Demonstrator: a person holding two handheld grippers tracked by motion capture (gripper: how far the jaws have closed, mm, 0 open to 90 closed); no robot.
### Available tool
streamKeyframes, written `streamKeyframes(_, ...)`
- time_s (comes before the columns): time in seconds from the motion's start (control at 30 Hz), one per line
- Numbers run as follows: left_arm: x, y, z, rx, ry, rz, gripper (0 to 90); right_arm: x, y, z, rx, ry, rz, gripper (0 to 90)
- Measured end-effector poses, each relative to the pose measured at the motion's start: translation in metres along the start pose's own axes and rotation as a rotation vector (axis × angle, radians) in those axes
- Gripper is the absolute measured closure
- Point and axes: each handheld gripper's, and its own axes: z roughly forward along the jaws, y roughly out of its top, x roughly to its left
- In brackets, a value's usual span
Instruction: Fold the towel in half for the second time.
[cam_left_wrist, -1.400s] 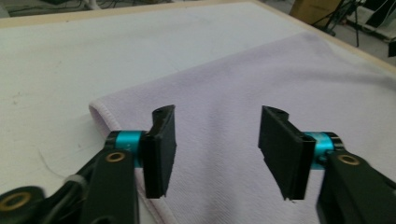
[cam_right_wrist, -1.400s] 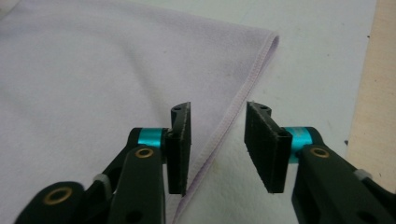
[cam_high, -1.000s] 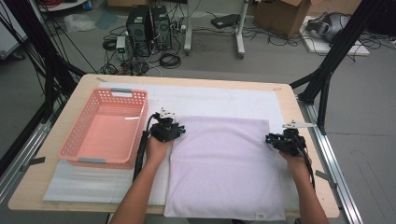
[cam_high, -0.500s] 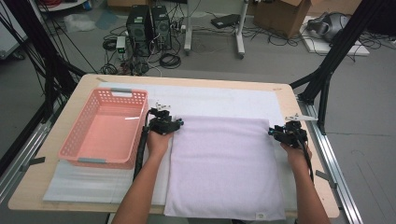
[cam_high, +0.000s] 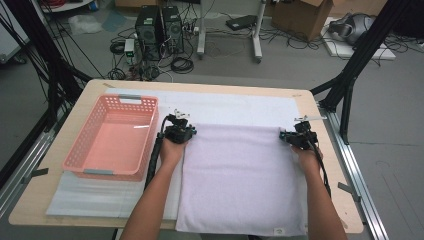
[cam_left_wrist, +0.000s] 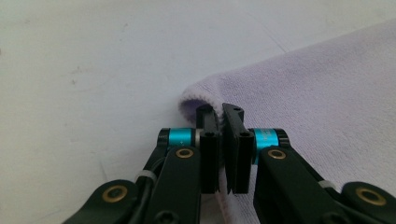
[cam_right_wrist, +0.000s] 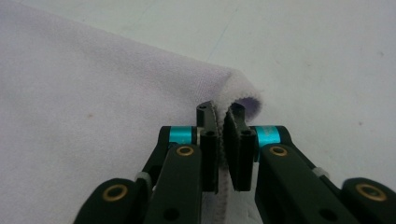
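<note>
A lavender towel (cam_high: 245, 180) lies flat on the white mat (cam_high: 230, 105). At the towel's far left corner, my left gripper (cam_high: 186, 129) is shut on the hem. In the left gripper view its jaws (cam_left_wrist: 220, 112) pinch the stitched edge, and the corner of the towel (cam_left_wrist: 317, 93) curls up just beyond them. My right gripper (cam_high: 289, 135) is at the far right corner. In the right gripper view it (cam_right_wrist: 220, 112) is shut on the hem of the towel (cam_right_wrist: 93, 93), which folds over the jaw tips. Both pairs of jaws have just been closing with the hem between them.
A pink plastic basket (cam_high: 80, 145) stands on the mat to the left of the left hand, with its cable running alongside. The wooden table (cam_high: 340, 200) ends close to the right of the towel. Black frame legs and floor clutter lie beyond the far edge.
The right gripper has moved away from the person and slightly left to the towel's far right corner. Both grippers' jaws have closed on the hem. The left hand has stayed in place.
</note>
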Motion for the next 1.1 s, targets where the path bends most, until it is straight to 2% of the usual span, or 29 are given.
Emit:
streamKeyframes(0.03,0.002,0.0,-0.001,0.005,-0.006,-0.023,86.0,-0.001,0.0,-0.001,-0.001,0.006,0.005,86.5)
streamKeyframes(0.1,0.003,0.002,-0.005,-0.024,0.001,-0.029,86.2,-0.002,0.0,-0.003,-0.014,-0.011,0.001,86.8)
streamKeyframes(0.17,0.003,0.007,-0.01,-0.081,0.007,-0.048,86.3,-0.002,0.003,-0.007,-0.042,-0.03,-0.005,86.9)
streamKeyframes(0.27,0.001,0.02,-0.018,-0.155,0.021,-0.044,86.3,-0.002,0.009,-0.012,-0.086,-0.071,-0.021,86.8)
streamKeyframes(0.33,0.0,0.03,-0.024,-0.22,0.022,-0.052,86.3,-0.001,0.017,-0.018,-0.14,-0.101,-0.032,86.8)
streamKeyframes(0.37,0.001,0.035,-0.025,-0.23,0.02,-0.055,86.3,-0.002,0.021,-0.02,-0.161,-0.107,-0.032,86.7)
streamKeyframes(0.5,0.002,0.043,-0.028,-0.244,-0.01,-0.058,86.2,-0.004,0.03,-0.029,-0.22,-0.101,-0.01,86.6)
streamKeyframes(0.7,0.004,0.041,-0.037,-0.215,-0.043,-0.055,85.7,-0.004,0.029,-0.039,-0.232,-0.047,-0.006,86.4)
streamKeyframes(0.77,0.004,0.039,-0.042,-0.232,-0.051,-0.061,85.7,-0.001,0.029,-0.044,-0.24,-0.03,-0.014,86.4)
streamKeyframes(0.9,0.001,0.029,-0.051,-0.237,-0.073,-0.051,85.7,0.005,0.026,-0.056,-0.256,-0.006,-0.035,86.2)
streamKeyframes(1.0,-0.004,0.021,-0.059,-0.238,-0.073,-0.014,85.6,0.008,0.02,-0.065,-0.263,0.011,-0.041,86.1)
streamKeyframes(1.1,-0.007,0.014,-0.067,-0.258,-0.091,-0.013,85.6,0.012,0.015,-0.074,-0.258,0.025,-0.053,86.0)
